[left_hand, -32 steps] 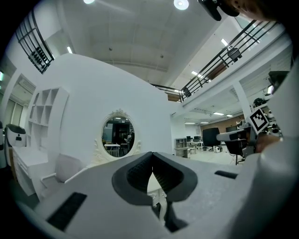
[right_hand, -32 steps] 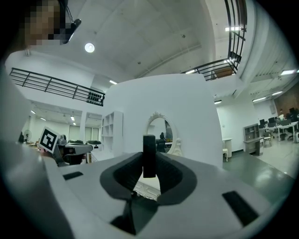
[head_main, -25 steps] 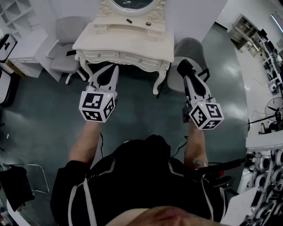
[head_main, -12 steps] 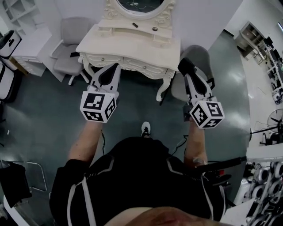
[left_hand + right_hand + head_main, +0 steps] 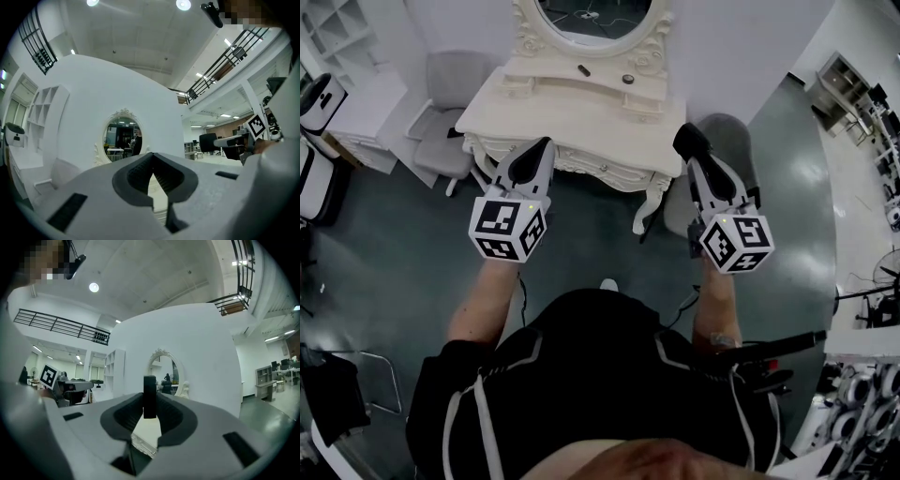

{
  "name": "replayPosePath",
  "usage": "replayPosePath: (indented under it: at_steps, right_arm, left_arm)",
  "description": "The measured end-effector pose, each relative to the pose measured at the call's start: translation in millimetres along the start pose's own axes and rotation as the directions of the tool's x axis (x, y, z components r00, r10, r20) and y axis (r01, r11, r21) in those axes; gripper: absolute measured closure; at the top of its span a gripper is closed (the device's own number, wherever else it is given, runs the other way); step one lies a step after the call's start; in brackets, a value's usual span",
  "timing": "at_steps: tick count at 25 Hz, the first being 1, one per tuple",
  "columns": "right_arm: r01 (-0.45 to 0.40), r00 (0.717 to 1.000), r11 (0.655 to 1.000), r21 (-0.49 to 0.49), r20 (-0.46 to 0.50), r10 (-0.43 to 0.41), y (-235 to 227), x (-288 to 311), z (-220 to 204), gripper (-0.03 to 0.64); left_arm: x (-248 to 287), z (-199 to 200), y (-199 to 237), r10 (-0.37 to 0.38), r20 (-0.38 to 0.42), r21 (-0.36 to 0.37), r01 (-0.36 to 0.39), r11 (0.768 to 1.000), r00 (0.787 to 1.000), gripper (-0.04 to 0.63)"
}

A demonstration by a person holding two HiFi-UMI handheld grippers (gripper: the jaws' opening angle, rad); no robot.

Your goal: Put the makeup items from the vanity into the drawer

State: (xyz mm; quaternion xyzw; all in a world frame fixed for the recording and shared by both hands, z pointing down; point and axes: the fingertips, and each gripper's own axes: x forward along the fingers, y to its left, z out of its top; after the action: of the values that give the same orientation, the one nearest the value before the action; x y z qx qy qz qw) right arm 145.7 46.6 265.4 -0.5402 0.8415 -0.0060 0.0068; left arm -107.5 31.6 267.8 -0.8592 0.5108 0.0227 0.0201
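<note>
Drawer (image 5: 602, 169) is sitting shut in the vanity (image 5: 581, 112) front, just ahead of both grippers. Right gripper (image 5: 689, 142) is clamping a dark makeup item (image 5: 149, 399) upright, off the right corner. Left gripper (image 5: 536, 150) is riding closed and empty, nearer the drawer, so it's probably the opener.

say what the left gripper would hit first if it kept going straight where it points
The left gripper would most likely meet the vanity, near its front edge; nothing shows in between, though depth is unclear.
</note>
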Motion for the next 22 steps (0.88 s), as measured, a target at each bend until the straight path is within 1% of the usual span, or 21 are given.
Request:
replayPosePath:
  at_steps: [6,10,16,19,22]
  right_arm:
    - [-0.009,1.000,1.000,0.018,-0.020,0.009,-37,29,-5,0.528]
    - [-0.014,1.000,1.000,0.021,-0.019,0.014,-64,41,-7,0.528]
    - [-0.017,1.000,1.000,-0.025,0.000,0.017,-95,57,-5,0.528]
    - [-0.035,0.999,0.999,-0.008,-0.007,0.035,-112,69,-10,0.528]
    - [-0.029,0.999,1.000,0.010,-0.023,0.029,-126,82,-19,0.528]
  left_arm:
    - [52,-8,-4,-0.013,-0.029,-0.005,0.013,1.000,1.000,0.591]
    - [83,-13,-14,-0.019,-0.046,0.000,0.019,1.000,0.999,0.591]
    - [126,-19,-21,-0.001,-0.080,0.025,0.003,1.000,0.997,0.591]
    - [146,-22,-21,0.007,-0.087,0.025,-0.005,1.000,0.996,0.591]
    - [165,-27,-22,-0.006,-0.098,0.028,0.009,1.000,0.995,0.591]
